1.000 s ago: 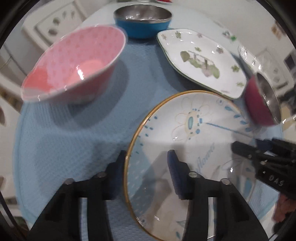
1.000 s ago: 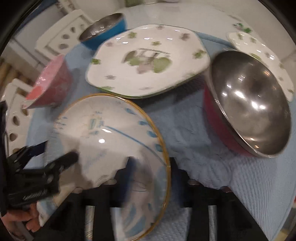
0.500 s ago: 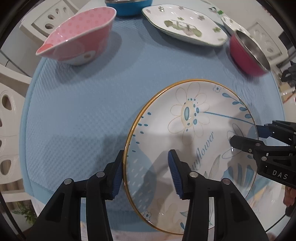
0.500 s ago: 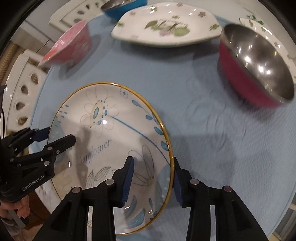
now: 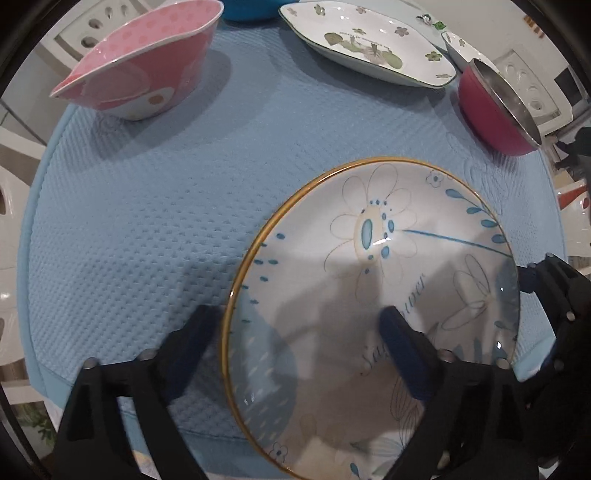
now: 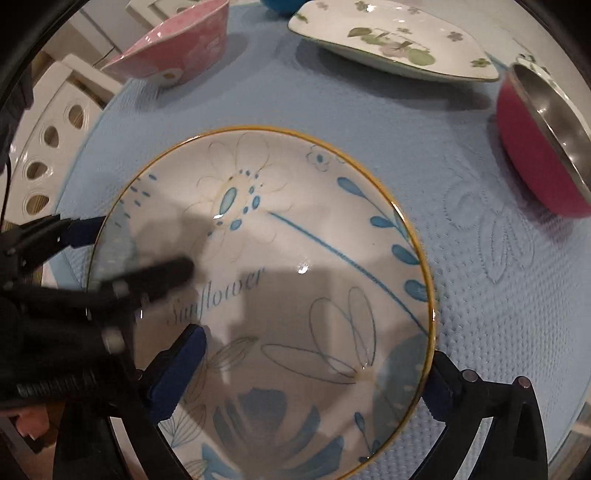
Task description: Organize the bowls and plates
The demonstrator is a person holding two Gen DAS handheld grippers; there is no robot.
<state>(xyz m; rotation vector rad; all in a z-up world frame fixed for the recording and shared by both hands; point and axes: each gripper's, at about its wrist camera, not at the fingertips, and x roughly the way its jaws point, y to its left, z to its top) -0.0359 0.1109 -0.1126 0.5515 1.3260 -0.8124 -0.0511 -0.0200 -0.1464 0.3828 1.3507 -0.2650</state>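
A round sunflower plate [image 5: 369,229] [image 6: 295,221] with a gold rim lies flat on the blue mat [image 5: 147,206], reaching over the mat's front edge. My left gripper [image 5: 299,314] [image 6: 133,251] points down over the plate's left rim. Its jaws are opening, one finger outside the rim and one over the plate, and neither pad presses on it. My right gripper [image 6: 314,350] [image 5: 546,280] straddles the right rim the same way, its jaws also opening and off the plate.
At the back left stands a pink bowl [image 5: 147,66] [image 6: 177,48]. A leaf-pattern plate [image 5: 369,44] [image 6: 391,44] is at the back, a blue bowl [image 5: 247,11] behind it. A red steel-lined bowl [image 5: 491,110] [image 6: 532,140] stands at the right. White chairs surround the table.
Both grippers came down with the plate toward the mat, then their jaws spread wide and let go of its rim. The plate now rests flat.
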